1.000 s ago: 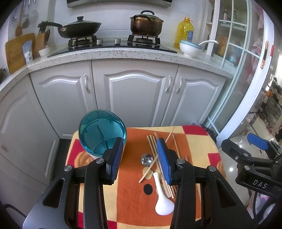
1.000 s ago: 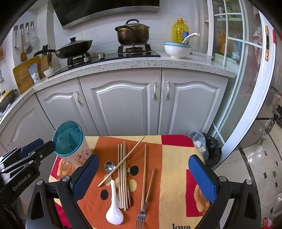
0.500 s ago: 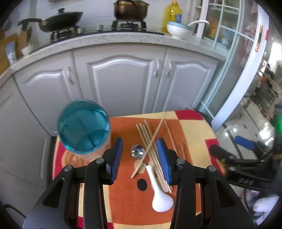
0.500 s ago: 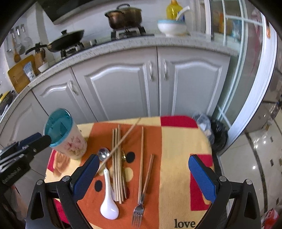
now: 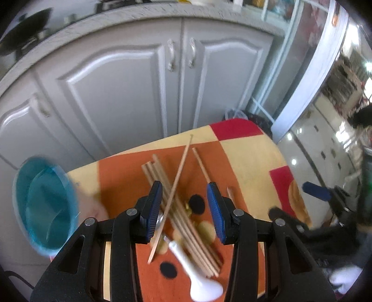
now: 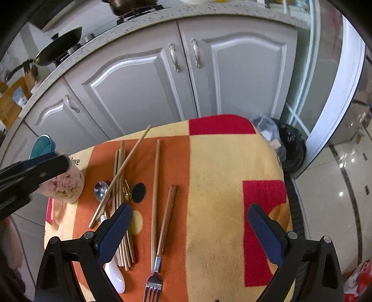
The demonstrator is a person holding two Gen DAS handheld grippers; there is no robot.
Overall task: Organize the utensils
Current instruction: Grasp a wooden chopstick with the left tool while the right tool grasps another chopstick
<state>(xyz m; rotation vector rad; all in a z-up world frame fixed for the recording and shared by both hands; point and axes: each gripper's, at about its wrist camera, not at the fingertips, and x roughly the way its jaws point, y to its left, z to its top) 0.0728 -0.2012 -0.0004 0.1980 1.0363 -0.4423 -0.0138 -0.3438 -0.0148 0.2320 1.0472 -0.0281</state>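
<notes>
Pale wooden chopsticks [image 6: 119,176] lie bundled at centre left of the frame on the orange blanket [image 6: 223,176], one crossing diagonally; a wood-handled fork [image 6: 160,246] lies beside them. The left tool [image 5: 184,209] hovers open above them; the right tool [image 6: 189,232] gapes wide

Home kitchen, white cabinets [image 6: 144,88], speckled countertop [image 6: 209,16], frying pan [image 6: 60,46]

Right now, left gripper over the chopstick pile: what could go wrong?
1. The crossed chopstick lies diagonally over the chopstick bundle; the open left gripper may pinch several at once or flick the loose one.
2. The metal spoon and white spoon touch the pile and could get dragged.
3. The utensil cup stands near the table edge; a bump might tip it.
</notes>
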